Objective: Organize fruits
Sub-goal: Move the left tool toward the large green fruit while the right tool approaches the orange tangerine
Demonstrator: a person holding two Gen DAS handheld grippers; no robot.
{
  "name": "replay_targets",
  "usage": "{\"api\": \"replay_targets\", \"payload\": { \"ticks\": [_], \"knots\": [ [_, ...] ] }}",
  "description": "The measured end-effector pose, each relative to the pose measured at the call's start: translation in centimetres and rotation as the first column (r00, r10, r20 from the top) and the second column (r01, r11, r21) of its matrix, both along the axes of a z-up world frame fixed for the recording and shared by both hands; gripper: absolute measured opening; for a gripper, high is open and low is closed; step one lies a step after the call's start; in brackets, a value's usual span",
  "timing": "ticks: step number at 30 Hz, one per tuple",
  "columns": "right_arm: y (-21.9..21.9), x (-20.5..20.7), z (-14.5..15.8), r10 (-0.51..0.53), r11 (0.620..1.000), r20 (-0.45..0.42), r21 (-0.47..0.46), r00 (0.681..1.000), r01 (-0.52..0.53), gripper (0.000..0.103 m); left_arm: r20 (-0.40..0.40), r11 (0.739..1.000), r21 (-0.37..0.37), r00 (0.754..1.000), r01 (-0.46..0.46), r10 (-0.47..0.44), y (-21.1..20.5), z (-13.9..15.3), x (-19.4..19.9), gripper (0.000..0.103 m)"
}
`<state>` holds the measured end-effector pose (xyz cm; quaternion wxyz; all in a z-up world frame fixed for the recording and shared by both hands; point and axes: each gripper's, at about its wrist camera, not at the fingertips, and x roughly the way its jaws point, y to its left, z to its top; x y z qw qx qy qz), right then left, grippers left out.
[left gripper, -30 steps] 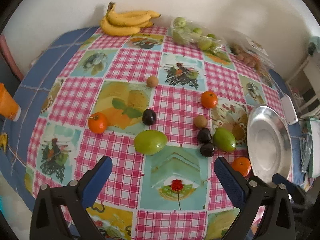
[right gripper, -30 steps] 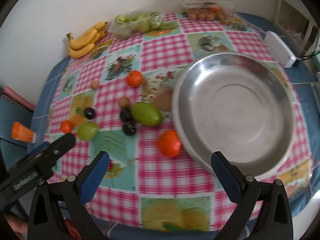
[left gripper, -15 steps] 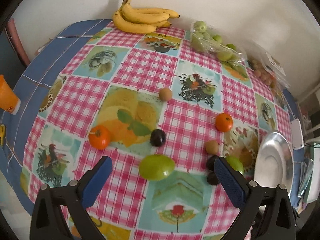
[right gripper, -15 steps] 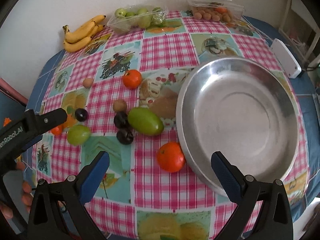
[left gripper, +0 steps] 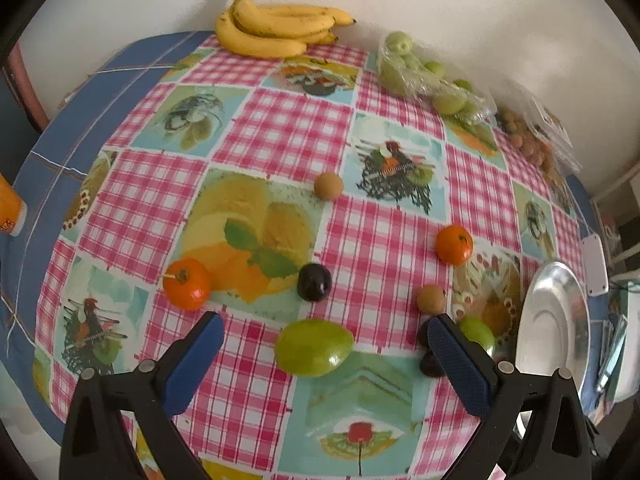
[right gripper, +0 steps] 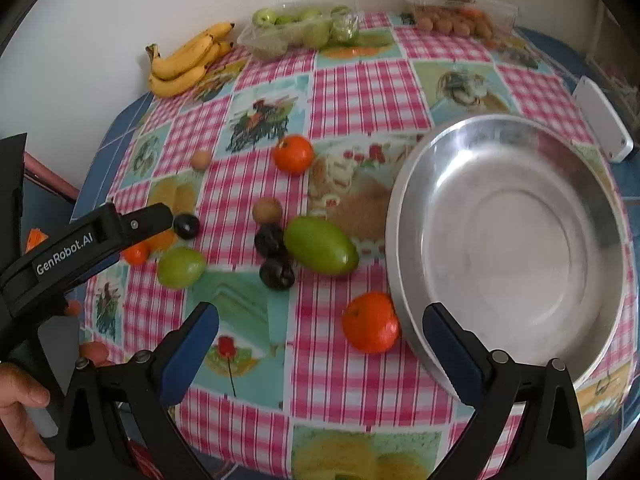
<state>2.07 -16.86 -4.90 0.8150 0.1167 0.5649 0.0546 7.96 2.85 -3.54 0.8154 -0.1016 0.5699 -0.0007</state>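
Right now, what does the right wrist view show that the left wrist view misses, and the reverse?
Only the right wrist view shows the orange tangerine beside the round metal pan, the pan's whole inside, and the open left gripper. Only the left wrist view shows the stemmed orange tangerine unobstructed. Both show the yellow bananas and the oval green fruit.

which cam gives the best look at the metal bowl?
Right wrist. The metal bowl fills the right half of its frame, whole rim and empty inside visible, an orange beside its near rim. Left wrist catches only a foreshortened sliver at the right edge.
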Motion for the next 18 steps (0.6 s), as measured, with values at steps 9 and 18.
{"api": "replay_targets", "payload": {
  "ticks": [9, 18],
  "knots": [
    [-0.2, -1.6, -0.1, -0.026, 0.998, -0.025, -0.06, 0.999, 0.024, 0.102, -0.05, 0.998, 0.044, 0.998, 0.035, -0.033, -0.6, -0.4, -1.2, 0.103],
    [-0.9, -2.4, 0.4, -0.092, 0.995, -0.021, -0.027, 0.996, 0.091, 0.092, -0.11, 0.999, 0.044, 0.994, 0.021, -0.016, -0.3, -2.0, -1.5, 0.103]
  ]
}}
